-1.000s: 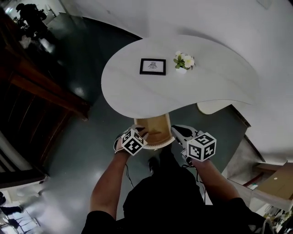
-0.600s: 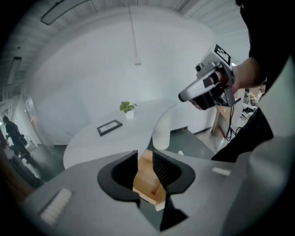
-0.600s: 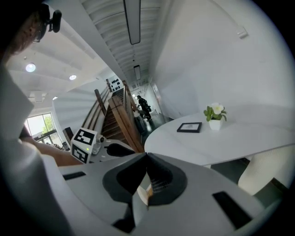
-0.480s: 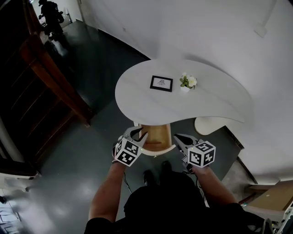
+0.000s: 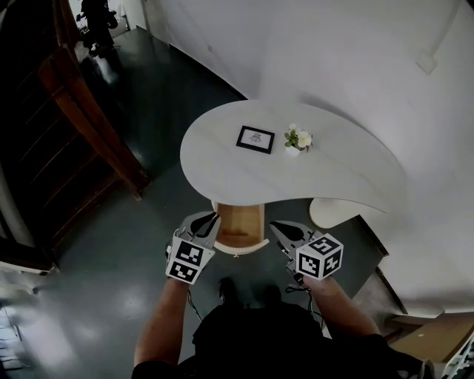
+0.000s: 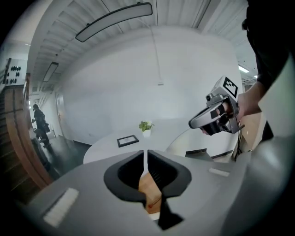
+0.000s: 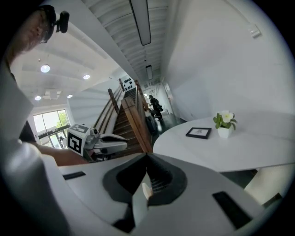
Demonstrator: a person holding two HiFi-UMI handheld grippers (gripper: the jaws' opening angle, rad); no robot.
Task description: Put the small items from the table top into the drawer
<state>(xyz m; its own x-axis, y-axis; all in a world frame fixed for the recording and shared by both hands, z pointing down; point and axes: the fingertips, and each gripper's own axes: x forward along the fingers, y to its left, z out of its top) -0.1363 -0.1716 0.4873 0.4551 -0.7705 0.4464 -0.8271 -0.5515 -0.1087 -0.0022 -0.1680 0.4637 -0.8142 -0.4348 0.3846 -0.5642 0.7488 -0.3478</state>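
Observation:
A black picture frame (image 5: 255, 139) and a small potted flower (image 5: 298, 139) stand on the white table (image 5: 348, 178). Below its near edge a wooden drawer (image 5: 238, 226) is pulled out. My left gripper (image 5: 204, 220) hovers at the drawer's left front corner, my right gripper (image 5: 281, 231) just off its right side. Both are shut and hold nothing. In the left gripper view the shut jaws (image 6: 146, 156) point at the frame (image 6: 127, 140) and flower (image 6: 146, 126). In the right gripper view the shut jaws (image 7: 146, 159) face the table (image 7: 239, 147), with the frame (image 7: 198, 132) and flower (image 7: 224, 122) on it.
A dark wooden staircase (image 5: 81, 126) runs along the left over a glossy dark floor (image 5: 111, 244). A white wall (image 5: 355, 52) curves behind the table. A person (image 5: 96, 18) stands far off at the top left. A round white table base (image 5: 337, 213) sits right of the drawer.
Both grippers have drawn back from the drawer's front and spread a little apart. The head view has pulled away, so the table looks farther off. The drawer stays pulled out.

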